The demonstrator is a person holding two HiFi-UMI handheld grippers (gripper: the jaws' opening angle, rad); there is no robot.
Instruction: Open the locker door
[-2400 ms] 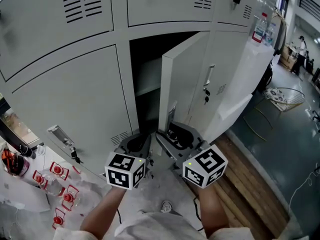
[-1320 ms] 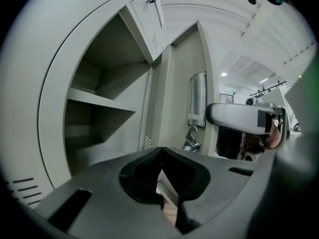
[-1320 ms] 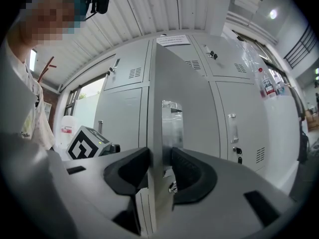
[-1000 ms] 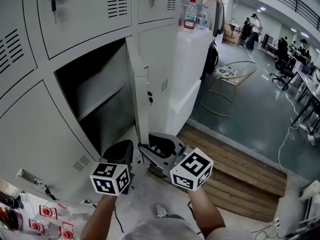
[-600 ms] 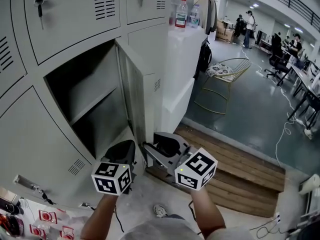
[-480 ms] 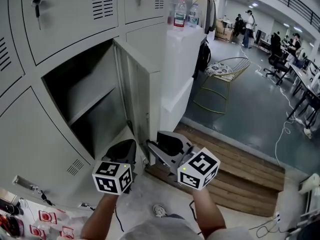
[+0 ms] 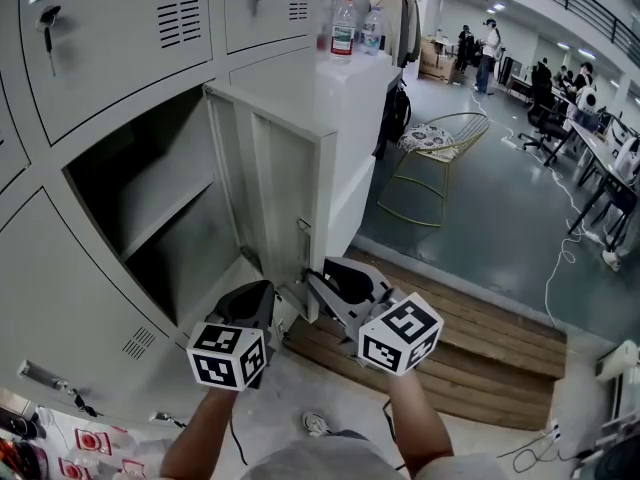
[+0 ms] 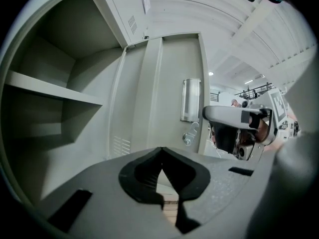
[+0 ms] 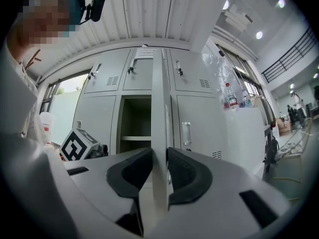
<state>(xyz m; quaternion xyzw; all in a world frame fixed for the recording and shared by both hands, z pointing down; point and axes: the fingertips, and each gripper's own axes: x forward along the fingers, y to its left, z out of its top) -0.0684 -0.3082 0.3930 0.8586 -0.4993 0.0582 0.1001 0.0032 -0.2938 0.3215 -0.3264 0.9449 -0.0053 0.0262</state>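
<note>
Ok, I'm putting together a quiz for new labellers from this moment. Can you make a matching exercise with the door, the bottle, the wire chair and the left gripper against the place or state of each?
Things:
1. door
2. bottle
3. chair
4. left gripper

Places or states:
A. on the floor
B. jaws together, nothing between them
C. standing open
D. on top of the white cabinet

Pairs: 1-C, 2-D, 3-A, 4-B
</note>
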